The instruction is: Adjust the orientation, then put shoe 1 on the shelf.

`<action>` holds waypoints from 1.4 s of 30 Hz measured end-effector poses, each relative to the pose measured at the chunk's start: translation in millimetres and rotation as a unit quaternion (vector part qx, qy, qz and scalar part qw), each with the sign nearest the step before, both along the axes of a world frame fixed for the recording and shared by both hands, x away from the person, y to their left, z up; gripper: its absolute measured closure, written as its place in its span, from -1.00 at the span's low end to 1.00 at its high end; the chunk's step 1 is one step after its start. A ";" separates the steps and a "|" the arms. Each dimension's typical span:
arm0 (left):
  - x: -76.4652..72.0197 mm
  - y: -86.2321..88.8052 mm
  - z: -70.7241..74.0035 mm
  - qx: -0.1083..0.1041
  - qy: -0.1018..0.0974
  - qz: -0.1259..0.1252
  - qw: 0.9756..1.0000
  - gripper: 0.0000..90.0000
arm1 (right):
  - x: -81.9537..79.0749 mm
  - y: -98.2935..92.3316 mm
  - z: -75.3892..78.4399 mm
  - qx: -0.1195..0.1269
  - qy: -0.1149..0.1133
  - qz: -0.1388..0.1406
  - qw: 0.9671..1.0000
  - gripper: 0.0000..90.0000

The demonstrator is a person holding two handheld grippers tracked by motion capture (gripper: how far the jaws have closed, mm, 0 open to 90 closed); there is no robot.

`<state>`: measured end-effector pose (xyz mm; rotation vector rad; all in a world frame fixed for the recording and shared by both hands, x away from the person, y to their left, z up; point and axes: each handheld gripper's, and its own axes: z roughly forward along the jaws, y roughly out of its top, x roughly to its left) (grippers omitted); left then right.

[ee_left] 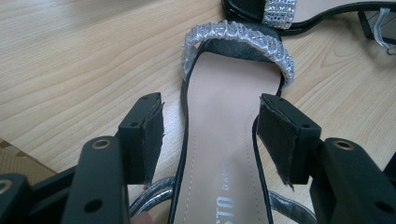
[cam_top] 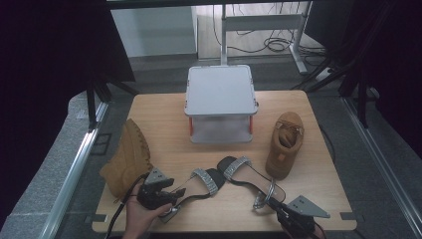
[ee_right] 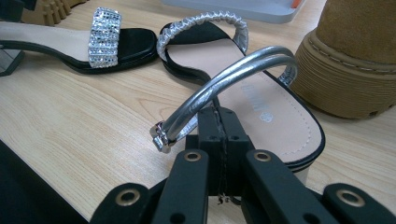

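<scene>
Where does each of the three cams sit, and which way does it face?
High view: above the person's side, looking forward and down on the table; left hand with left gripper shows.
Left gripper view: on the left gripper, looking along its open jaws, which straddle the left sandal.
Right gripper view: on the right gripper, jaws shut under the right sandal's silver strap.
Shared: both sandals appear in all three views.
</scene>
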<state>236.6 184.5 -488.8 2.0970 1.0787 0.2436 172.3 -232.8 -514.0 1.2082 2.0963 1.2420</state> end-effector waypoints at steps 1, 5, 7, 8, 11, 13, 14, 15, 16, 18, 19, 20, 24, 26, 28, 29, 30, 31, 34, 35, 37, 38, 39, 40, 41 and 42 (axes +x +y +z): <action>0.0 0.1 0.1 0.000 0.000 0.000 1.000 -0.09 | -0.2 -0.2 0.1 0.000 -0.001 0.000 1.000 0.99; -0.4 1.6 1.5 -0.003 -0.002 0.002 1.000 -0.09 | -2.6 -3.4 3.8 0.022 0.001 0.015 1.000 0.99; -0.6 2.4 2.4 -0.006 -0.006 0.003 1.000 -0.09 | -4.2 -5.3 6.0 0.030 0.001 0.017 0.999 0.99; -1.2 3.0 3.2 -0.008 -0.010 0.005 1.000 -0.08 | -4.8 -6.2 6.7 0.034 -0.001 0.017 0.999 0.99; -2.1 4.7 5.9 -0.014 -0.020 0.006 1.000 -0.08 | -7.8 -10.5 10.6 0.044 -0.005 0.015 0.999 0.97; -2.8 5.8 8.0 -0.016 -0.023 0.008 1.000 -0.08 | -7.8 -13.0 13.6 0.047 -0.013 0.013 0.999 0.94; -3.1 6.7 9.0 -0.018 -0.026 0.009 0.999 -0.08 | -7.4 -13.5 14.7 0.044 -0.018 0.014 0.999 0.93; -3.3 7.3 9.6 -0.018 -0.027 0.010 0.999 -0.08 | -7.0 -13.6 17.0 0.039 -0.022 0.014 0.999 0.93; -3.4 7.9 10.4 -0.019 -0.028 0.011 0.999 -0.08 | -6.4 -13.8 18.3 0.035 -0.026 0.014 0.999 0.93; -3.9 8.8 11.7 -0.019 -0.029 0.012 0.999 -0.08 | -3.1 -13.8 21.8 0.036 -0.030 0.013 0.999 0.93; -4.4 8.9 12.2 -0.019 -0.030 0.013 0.999 -0.08 | -1.4 -13.7 22.9 0.035 -0.030 0.013 0.999 0.93; -4.8 8.7 12.5 -0.019 -0.033 0.010 0.999 -0.08 | 1.8 -12.7 24.5 0.038 -0.034 0.012 0.999 0.91; -7.1 5.8 15.8 -0.013 -0.046 -0.004 0.999 -0.10 | 14.0 -0.9 36.4 0.039 -0.053 0.016 0.998 0.57; -7.0 5.9 17.0 -0.012 -0.046 -0.007 0.999 -0.11 | 20.5 8.3 45.3 0.028 -0.063 0.025 0.997 0.44; -6.5 6.8 17.4 -0.009 -0.042 -0.008 0.999 -0.11 | 25.6 15.7 51.6 0.024 -0.065 0.035 0.997 0.32; -6.2 7.3 17.5 -0.006 -0.036 -0.011 0.999 -0.09 | 28.9 19.1 53.9 0.022 -0.067 0.041 0.997 0.27; -6.4 7.4 17.7 -0.005 -0.034 -0.011 0.999 -0.07 | 33.1 23.4 55.7 0.021 -0.064 0.050 0.996 0.23; -7.2 7.5 18.5 -0.006 -0.033 -0.011 0.999 -0.07 | 36.3 26.8 56.4 0.020 -0.062 0.056 0.996 0.20; -8.3 6.0 21.5 0.001 -0.030 -0.016 0.999 -0.06 | 43.4 36.1 57.3 0.021 -0.058 0.073 0.995 0.14; -8.0 5.5 21.9 0.002 -0.030 -0.018 0.999 -0.06 | 45.4 38.4 57.8 0.019 -0.057 0.077 0.995 0.13; -5.7 2.6 21.8 0.009 -0.022 -0.022 0.999 -0.07 | 48.9 41.2 58.8 0.020 -0.057 0.079 0.995 0.11; -4.6 1.2 21.3 0.013 -0.019 -0.025 0.999 -0.08 | 50.5 41.6 59.1 0.021 -0.057 0.080 0.995 0.10; -3.3 -0.9 20.7 0.020 -0.013 -0.031 0.999 -0.09 | 51.5 41.6 59.0 0.023 -0.057 0.080 0.995 0.09; -2.3 -3.5 19.6 0.026 -0.006 -0.035 0.999 -0.11 | 52.3 41.2 58.5 0.023 -0.056 0.080 0.995 0.09; -1.3 -7.1 18.1 0.036 0.002 -0.042 0.998 -0.13 | 52.6 40.3 57.5 0.022 -0.054 0.079 0.995 0.08; -0.7 -9.1 16.9 0.044 0.005 -0.047 0.998 -0.15 | 52.5 38.6 56.1 0.023 -0.051 0.077 0.995 0.08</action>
